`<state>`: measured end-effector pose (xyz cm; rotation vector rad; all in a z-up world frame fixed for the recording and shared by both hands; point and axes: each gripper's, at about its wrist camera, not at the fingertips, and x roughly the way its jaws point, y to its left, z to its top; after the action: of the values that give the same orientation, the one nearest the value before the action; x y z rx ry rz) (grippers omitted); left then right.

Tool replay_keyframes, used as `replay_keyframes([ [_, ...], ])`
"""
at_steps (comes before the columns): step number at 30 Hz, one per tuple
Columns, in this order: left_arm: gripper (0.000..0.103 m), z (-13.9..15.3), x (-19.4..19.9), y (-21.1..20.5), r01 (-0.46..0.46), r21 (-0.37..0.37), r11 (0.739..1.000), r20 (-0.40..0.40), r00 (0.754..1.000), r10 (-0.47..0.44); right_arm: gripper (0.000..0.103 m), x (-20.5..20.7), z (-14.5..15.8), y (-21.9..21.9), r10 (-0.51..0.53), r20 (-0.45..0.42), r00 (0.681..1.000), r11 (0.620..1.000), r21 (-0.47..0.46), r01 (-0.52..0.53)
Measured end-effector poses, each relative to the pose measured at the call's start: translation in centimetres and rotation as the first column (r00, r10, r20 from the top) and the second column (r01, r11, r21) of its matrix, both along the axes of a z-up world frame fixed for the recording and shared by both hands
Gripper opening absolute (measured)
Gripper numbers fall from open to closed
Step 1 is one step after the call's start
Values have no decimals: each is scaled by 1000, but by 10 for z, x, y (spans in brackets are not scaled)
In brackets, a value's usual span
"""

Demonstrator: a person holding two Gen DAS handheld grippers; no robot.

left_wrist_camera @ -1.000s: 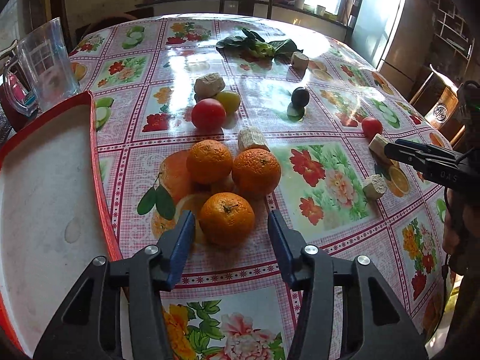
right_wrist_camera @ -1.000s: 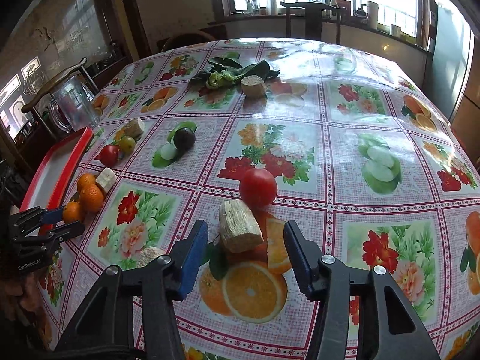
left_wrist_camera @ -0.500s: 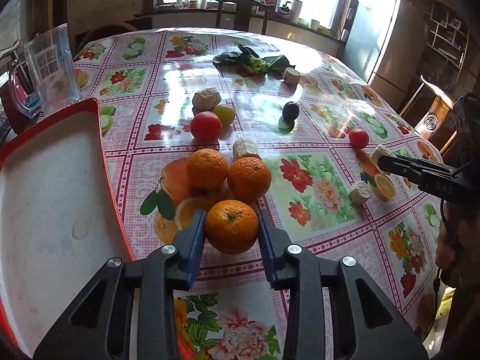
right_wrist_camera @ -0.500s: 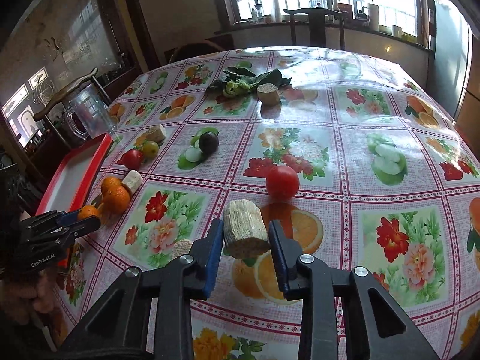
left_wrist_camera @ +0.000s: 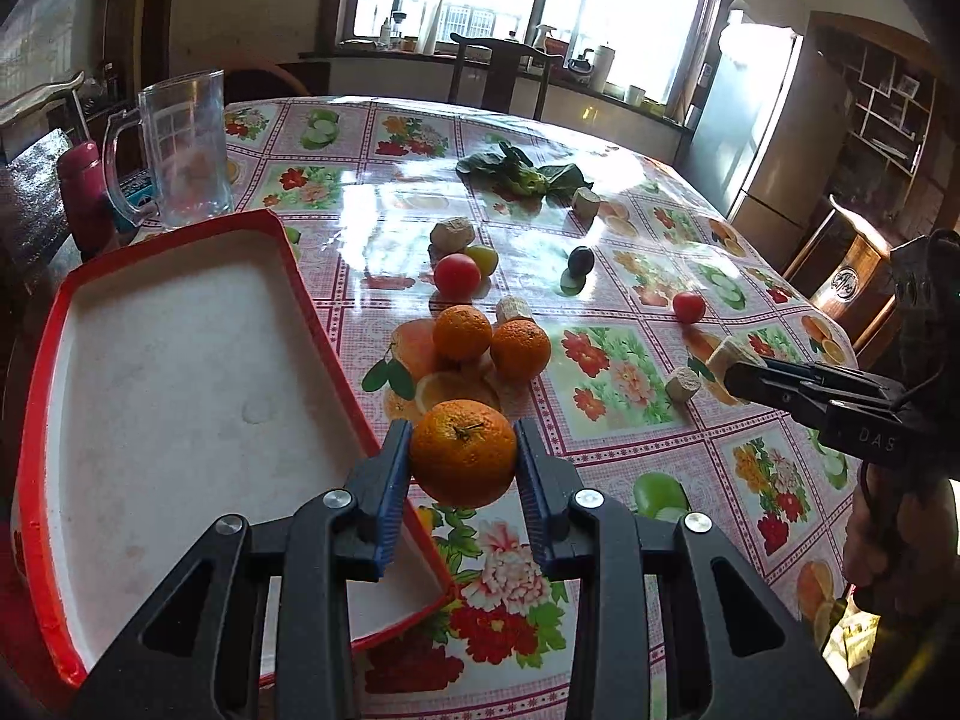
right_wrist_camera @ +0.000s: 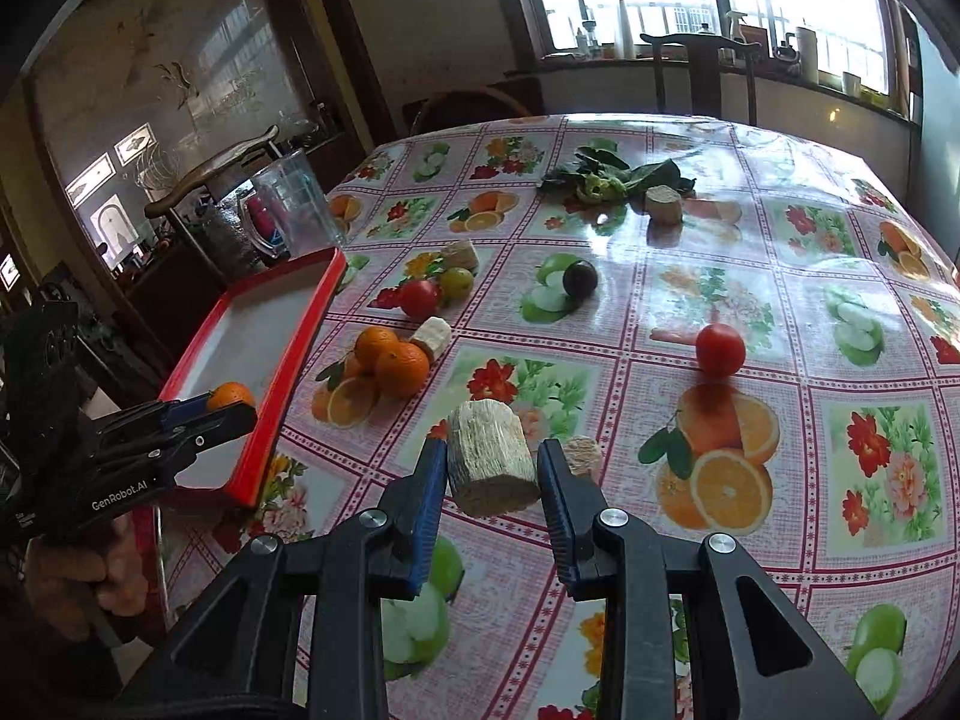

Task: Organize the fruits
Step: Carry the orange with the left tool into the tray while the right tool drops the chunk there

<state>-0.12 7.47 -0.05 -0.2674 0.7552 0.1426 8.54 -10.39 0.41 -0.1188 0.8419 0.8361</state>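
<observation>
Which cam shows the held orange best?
Left wrist: the orange fills the near centre, clamped between the left tongs, stem and peel clear. Right wrist shows it only small and partly hidden by those tongs, over the red tray.

At the lower left of your right wrist view, the side of your left gripper [right_wrist_camera: 231, 405] carries white lettering that reads "GenRobot.AI"; a smaller line of print sits just below it, too small to make out. At the right edge of your left wrist view, the black body of your right gripper [left_wrist_camera: 729, 369] bears the raised letters "DAS", and whatever precedes them is cut off from sight. Further up the right side of that same view, a wooden chair back [left_wrist_camera: 852, 282] shows a round carved emblem whose character you cannot read. Nothing else in either view carries legible writing.
</observation>
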Motion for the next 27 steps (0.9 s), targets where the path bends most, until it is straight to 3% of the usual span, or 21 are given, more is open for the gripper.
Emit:
replay_keyframes([
  [15, 31, 1, -49, 42, -102, -27, 994, 27, 994, 103, 32, -45, 11, 61, 141, 14, 990, 990, 6, -141],
  [27, 31, -7, -91, 84, -215, -35, 976, 8, 977, 215, 32, -79, -1, 146, 305, -24, 952, 952, 9, -305],
])
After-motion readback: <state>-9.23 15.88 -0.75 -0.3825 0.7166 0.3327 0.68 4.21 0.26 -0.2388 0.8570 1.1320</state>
